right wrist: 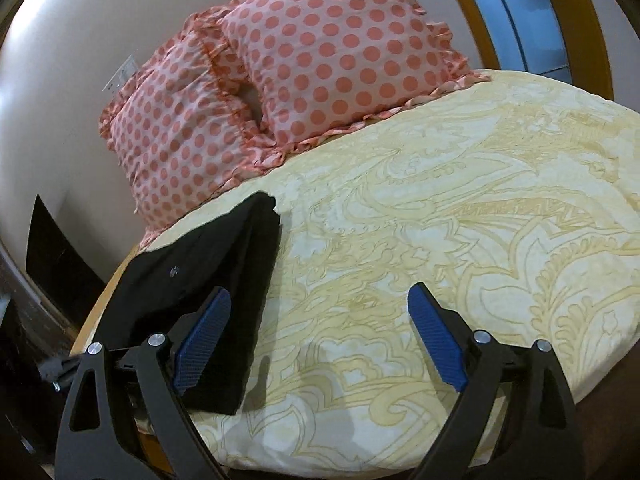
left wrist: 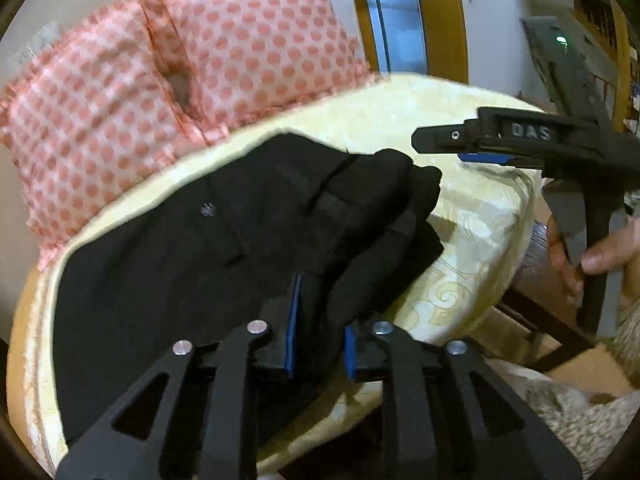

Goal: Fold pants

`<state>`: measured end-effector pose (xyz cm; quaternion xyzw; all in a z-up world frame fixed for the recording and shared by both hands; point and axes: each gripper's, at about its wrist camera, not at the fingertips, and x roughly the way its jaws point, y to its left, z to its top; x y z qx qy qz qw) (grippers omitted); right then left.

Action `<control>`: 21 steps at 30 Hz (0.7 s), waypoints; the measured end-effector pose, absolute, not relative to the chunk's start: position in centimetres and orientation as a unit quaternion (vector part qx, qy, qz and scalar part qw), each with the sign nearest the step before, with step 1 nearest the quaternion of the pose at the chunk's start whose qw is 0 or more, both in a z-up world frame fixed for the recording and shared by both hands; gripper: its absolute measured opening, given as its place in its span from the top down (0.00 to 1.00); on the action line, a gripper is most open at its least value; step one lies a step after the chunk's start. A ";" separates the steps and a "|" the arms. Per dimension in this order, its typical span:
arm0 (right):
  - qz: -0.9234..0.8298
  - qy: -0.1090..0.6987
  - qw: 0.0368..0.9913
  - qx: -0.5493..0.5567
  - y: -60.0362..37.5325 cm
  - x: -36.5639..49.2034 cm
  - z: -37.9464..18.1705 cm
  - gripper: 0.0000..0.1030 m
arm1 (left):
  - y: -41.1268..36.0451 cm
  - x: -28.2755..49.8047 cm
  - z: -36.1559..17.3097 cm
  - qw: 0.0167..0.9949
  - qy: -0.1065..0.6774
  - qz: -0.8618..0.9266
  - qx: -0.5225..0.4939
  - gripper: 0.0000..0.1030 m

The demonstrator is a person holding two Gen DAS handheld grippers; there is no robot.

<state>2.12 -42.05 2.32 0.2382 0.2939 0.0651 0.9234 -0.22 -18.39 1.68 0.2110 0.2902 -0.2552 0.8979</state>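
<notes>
The black pants (left wrist: 208, 248) lie folded on the yellow patterned bed cover (left wrist: 472, 216). My left gripper (left wrist: 320, 332) is shut on a bunched fold of the pants at their near right edge, with cloth between the blue pads. My right gripper (left wrist: 436, 144) shows from the side in the left wrist view, held above the bed to the right of the pants. In the right wrist view the right gripper (right wrist: 320, 336) is open and empty, its blue pads wide apart over the cover, with the folded pants (right wrist: 208, 280) at its left.
Two pink polka-dot pillows (right wrist: 304, 80) lean against the wall at the head of the bed. A wood-framed window (right wrist: 532, 12) is behind them. The bed's edge (left wrist: 516, 240) drops off at the right, with a dark wooden frame below.
</notes>
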 end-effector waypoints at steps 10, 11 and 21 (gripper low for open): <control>0.197 0.223 0.943 0.151 -36.0 2.2 8.6 0.10 | -5.3 0.3 7.0 0.959 0.224 -0.173 -0.010 0.09; 0.216 0.222 0.941 0.139 -34.9 2.3 8.8 0.10 | -4.3 1.0 6.7 0.959 0.235 -0.154 -0.021 0.09; 0.248 0.355 0.896 0.097 -30.6 5.5 4.1 0.10 | -1.4 2.5 0.1 0.939 0.323 -0.109 -0.044 0.02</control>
